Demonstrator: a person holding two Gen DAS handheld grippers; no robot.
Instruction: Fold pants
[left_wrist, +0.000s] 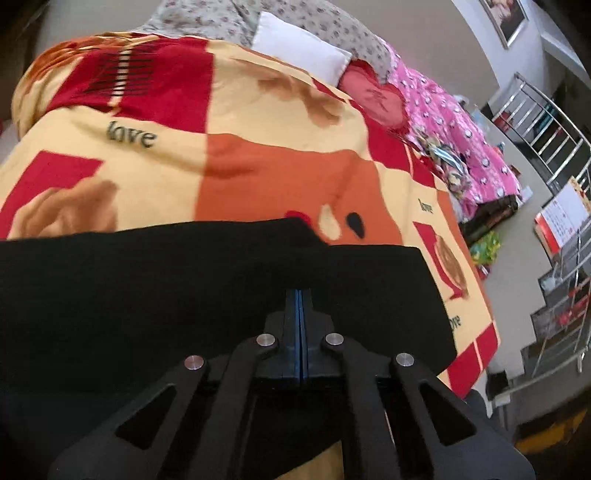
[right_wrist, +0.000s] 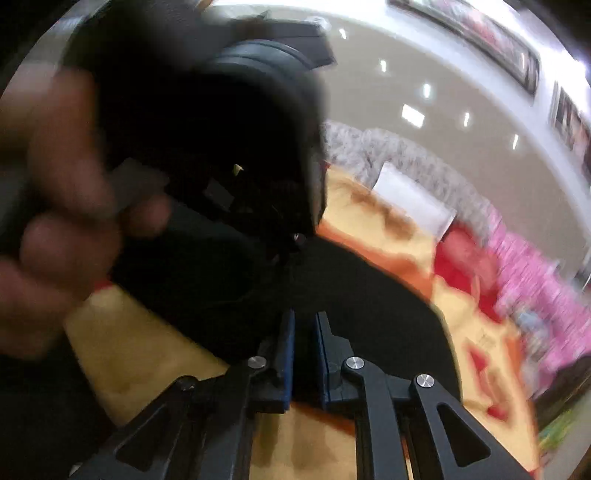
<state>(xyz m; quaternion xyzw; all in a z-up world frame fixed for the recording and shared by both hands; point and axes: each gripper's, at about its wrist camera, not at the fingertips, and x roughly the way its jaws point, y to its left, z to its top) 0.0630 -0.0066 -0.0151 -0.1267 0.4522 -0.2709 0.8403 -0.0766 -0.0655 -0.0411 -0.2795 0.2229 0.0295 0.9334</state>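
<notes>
The black pants (left_wrist: 184, 288) lie flat across a yellow, red and orange "love" blanket (left_wrist: 229, 147) on a bed. My left gripper (left_wrist: 301, 295) is shut, its blue pads pressed together over the pants; whether cloth is pinched between them I cannot tell. In the blurred right wrist view the pants (right_wrist: 369, 306) lie ahead on the blanket (right_wrist: 388, 229). My right gripper (right_wrist: 304, 325) stands slightly open over the pants' near edge, with dark cloth showing in the gap. The left hand (right_wrist: 55, 206) and its gripper body (right_wrist: 221, 147) fill the upper left.
A white pillow (left_wrist: 299, 48), a floral grey quilt (left_wrist: 332, 22) and a pink quilt (left_wrist: 454, 122) lie at the bed's far end. A metal rack (left_wrist: 554, 147) and stairs stand beyond the bed's right edge, with clutter on the floor.
</notes>
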